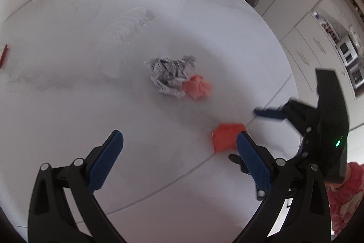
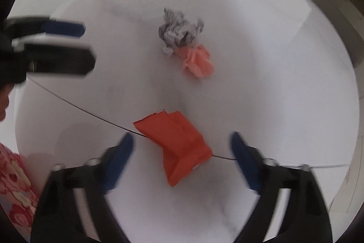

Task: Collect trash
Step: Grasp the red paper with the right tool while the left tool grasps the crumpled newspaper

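Lying low-centre in the right wrist view, the folded orange paper sits on the white table between the right gripper's parted, untouching fingers. Left gripper stands apart, empty. Crumpled newspaper touches a pink wad mid-frame.

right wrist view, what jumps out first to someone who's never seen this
The folded orange paper lies on the white table, right ahead of the right gripper, whose open jaws stand either side of it without touching. Further off, a crumpled newspaper ball touches a crumpled pink paper. The left gripper reaches in from the left edge.
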{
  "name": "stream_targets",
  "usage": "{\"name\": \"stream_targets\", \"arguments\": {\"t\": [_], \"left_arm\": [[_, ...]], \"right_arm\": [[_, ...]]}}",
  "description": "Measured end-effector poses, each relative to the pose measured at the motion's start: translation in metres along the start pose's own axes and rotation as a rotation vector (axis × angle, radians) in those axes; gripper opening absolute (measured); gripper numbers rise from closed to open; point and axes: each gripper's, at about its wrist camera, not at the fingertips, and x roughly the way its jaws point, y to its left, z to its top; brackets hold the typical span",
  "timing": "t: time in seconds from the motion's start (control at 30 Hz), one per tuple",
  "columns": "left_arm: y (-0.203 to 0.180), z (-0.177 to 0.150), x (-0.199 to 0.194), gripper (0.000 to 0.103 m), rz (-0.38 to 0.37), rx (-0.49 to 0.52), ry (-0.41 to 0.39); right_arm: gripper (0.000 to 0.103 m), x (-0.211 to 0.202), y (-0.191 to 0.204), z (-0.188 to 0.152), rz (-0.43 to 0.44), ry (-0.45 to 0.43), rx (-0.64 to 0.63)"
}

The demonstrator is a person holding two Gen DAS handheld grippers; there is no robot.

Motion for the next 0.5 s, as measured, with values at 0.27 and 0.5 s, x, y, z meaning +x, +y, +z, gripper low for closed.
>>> {"name": "stream_targets", "arguments": {"t": [0.27, 0.5], "left_arm": [[-0.003, 0.033, 0.034, 0.095, 0.017, -0.082, 0.005], [-0.011, 0.060, 0.074, 0.094, 0.099, -0.175, 0.038]], "right_arm": [[0.040, -0.001, -0.009, -0.006, 0.050, 0.003, -0.001], [0.040, -0.028, -0.026, -0.026, 0.101, -0.067, 0.118]]}}
